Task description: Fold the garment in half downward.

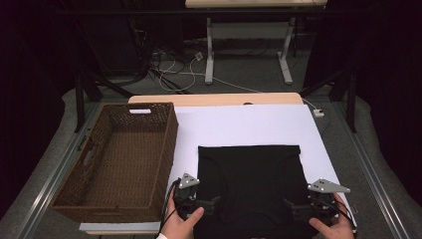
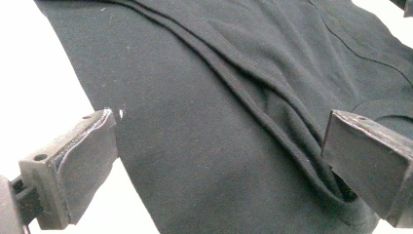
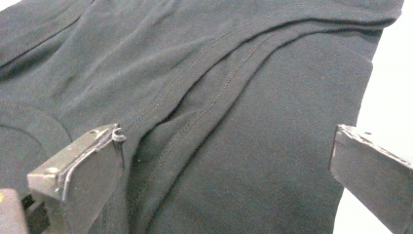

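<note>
- Lying flat on the white table cover (image 1: 249, 124), the folded black garment (image 1: 249, 191) sits just right of the wicker basket (image 1: 119, 159).
- Left gripper (image 1: 215, 203): jaws spread wide over the garment's near left corner, gripping nothing.
- Right gripper (image 1: 287, 205): jaws equally wide over the near right corner, empty.

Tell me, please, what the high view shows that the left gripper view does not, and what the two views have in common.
High view alone: the brown wicker basket left of the cloth, both hands, and the right tongs at the cloth's near right corner.

Left gripper view alone: a close look at the folded layers and seams, with the left tongs standing open over them, pads apart and pressing nothing.

Both: the black garment lying flat on the white table cover.
</note>
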Demonstrator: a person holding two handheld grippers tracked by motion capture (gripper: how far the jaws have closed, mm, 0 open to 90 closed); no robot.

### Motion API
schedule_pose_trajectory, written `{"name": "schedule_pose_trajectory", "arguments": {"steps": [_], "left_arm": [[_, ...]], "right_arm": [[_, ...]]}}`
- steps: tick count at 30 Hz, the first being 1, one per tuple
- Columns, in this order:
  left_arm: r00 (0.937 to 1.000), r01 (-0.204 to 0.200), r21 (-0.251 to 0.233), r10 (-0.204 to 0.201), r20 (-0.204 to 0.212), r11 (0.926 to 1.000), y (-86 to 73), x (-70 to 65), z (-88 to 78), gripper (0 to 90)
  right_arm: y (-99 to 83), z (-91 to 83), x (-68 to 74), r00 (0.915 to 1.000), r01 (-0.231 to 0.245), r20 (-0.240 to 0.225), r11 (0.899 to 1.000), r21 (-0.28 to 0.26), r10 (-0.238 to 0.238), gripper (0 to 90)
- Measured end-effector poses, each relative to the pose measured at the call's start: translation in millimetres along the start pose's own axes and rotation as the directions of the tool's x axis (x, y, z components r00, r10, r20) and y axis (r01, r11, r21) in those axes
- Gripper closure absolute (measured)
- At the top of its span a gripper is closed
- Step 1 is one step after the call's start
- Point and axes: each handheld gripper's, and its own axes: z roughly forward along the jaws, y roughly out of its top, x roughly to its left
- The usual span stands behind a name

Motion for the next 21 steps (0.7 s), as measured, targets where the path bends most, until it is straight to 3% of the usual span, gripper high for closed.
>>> {"name": "schedule_pose_trajectory", "arguments": {"steps": [7,11,16,21], "left_arm": [[0.9998,-0.006,0.015,0.006,-0.018,0.9999,5.6,3.8,-0.6,0.3],[0.9999,0.004,0.020,-0.004,-0.014,0.9998,17.5,4.9,1.5,0.3],[0.9993,0.010,0.013,-0.010,-0.036,0.9999,36.1,11.5,6.2,0.3],[0.9971,0.068,-0.011,-0.069,-0.033,0.9976,55.1,19.6,11.2,0.2]], "right_arm": [[2.6,0.9,-1.9,0.9999,-0.006,0.012,1.000,0.005,0.006,0.0],[10.0,2.6,-2.6,0.9997,-0.022,0.011,1.000,0.016,0.022,0.0],[24.6,7.7,-4.9,1.0000,-0.007,-0.001,0.999,0.044,0.007,0.0],[44.2,12.2,-12.4,1.0000,0.004,0.004,0.999,0.052,-0.005,0.0]]}}
